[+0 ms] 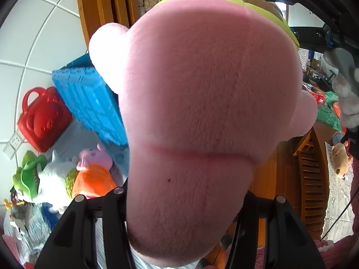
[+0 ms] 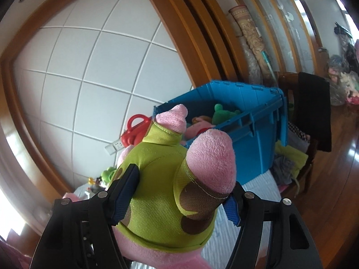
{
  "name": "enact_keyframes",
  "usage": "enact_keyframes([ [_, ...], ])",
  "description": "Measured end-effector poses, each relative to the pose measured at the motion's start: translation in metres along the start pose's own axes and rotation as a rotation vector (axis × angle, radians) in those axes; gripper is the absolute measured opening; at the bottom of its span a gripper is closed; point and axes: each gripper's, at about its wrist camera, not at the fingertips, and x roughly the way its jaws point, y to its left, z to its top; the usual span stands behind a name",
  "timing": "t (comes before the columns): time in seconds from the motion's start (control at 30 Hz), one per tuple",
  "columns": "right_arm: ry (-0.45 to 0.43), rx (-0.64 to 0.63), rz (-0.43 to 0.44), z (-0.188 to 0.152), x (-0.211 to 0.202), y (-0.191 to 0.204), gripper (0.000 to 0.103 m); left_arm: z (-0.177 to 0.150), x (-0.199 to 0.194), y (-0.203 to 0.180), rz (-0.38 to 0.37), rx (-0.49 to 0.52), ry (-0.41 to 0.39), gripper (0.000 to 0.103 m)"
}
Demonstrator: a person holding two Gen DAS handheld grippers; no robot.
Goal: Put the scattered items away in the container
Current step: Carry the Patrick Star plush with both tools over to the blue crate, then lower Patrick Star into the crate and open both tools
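A big pink plush toy (image 1: 208,103) in green-and-brown shorts (image 2: 161,192) is held in the air by both grippers. My left gripper (image 1: 179,201) is shut on its pink pointed end, which fills the left wrist view. My right gripper (image 2: 177,192) is shut on the shorts, just below the two pink legs (image 2: 213,161). The blue crate (image 2: 251,132) stands beyond the toy on the bed, with a green plush (image 2: 222,114) and pink toys inside. It also shows in the left wrist view (image 1: 89,103).
A red toy case (image 1: 42,118) leans by the crate. A pink-and-orange pig plush (image 1: 94,174), a white plush (image 1: 56,179) and a green plush (image 1: 27,174) lie on the bed. A chair with clothes (image 2: 309,121) stands right of the crate. A brown plush (image 1: 341,159) lies far right.
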Motion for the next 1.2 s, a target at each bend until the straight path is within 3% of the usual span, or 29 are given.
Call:
enact_keyframes([
  [0.2, -0.023, -0.043, 0.063, 0.039, 0.017, -0.032, 0.068, 0.043, 0.022, 0.000, 0.073, -0.032, -0.043, 0.053],
  [0.57, -0.034, -0.226, 0.313, 0.158, 0.077, -0.107, 0.068, 0.155, 0.063, -0.010, 0.292, -0.207, -0.131, 0.053],
  [0.93, -0.019, -0.230, 0.460, 0.235, 0.164, -0.140, 0.070, 0.224, 0.101, 0.046, 0.397, -0.324, -0.098, 0.052],
  [1.03, 0.004, -0.246, 0.464, 0.249, 0.189, -0.135, 0.077, 0.234, 0.110, 0.069, 0.409, -0.369, -0.079, 0.053],
  [1.1, 0.017, -0.264, 0.454, 0.254, 0.204, -0.130, 0.099, 0.242, 0.116, 0.089, 0.425, -0.404, -0.073, 0.053],
  [1.2, 0.033, -0.283, 0.444, 0.256, 0.228, -0.129, 0.103, 0.249, 0.129, 0.114, 0.440, -0.466, -0.052, 0.055],
])
